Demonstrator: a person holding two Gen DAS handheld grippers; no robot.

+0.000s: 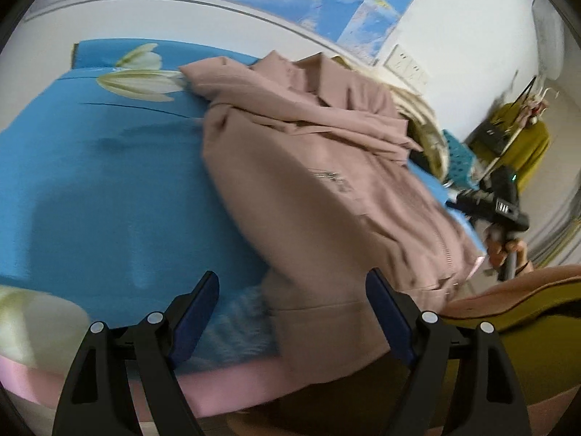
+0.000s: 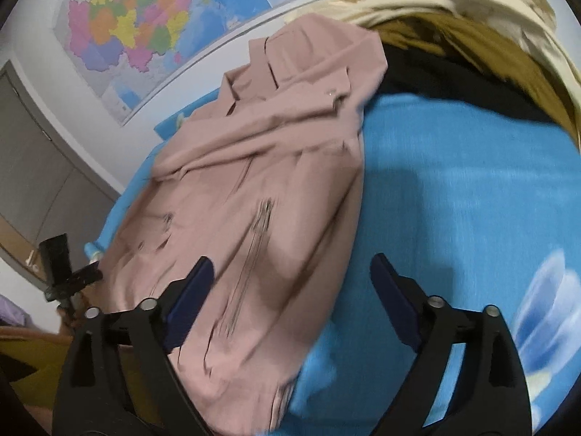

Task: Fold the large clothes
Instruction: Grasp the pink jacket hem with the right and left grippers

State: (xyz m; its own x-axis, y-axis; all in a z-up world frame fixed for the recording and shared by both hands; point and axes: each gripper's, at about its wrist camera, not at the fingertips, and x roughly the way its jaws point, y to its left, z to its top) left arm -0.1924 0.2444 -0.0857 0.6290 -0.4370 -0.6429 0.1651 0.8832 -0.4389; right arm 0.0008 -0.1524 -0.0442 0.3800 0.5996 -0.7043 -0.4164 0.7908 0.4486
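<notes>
- Left wrist view gives us the bed (image 1: 90,181) first: a bright blue sheet printed with white flowers fills the nine o'clock side, with a pink edge along the bottom.
- Next we see the wall map (image 2: 145,29), at eleven o'clock in the right wrist view.
- On the bed we find the dusty-pink jacket (image 1: 326,181), collar toward twelve o'clock and zipper running down to five o'clock; its hem hangs over the bed's pink edge.
- At two o'clock in the right wrist view we see a heap of cream and olive clothes (image 2: 472,36), touching the jacket's collar end.
- Our left hand-held gripper (image 1: 292,316) stands wide, nothing clamped, above the jacket's hem.
- Our right hand-held gripper (image 2: 290,301) is wide too, its jaws apart over the jacket's (image 2: 254,181) zipper side, gripping nothing.
</notes>
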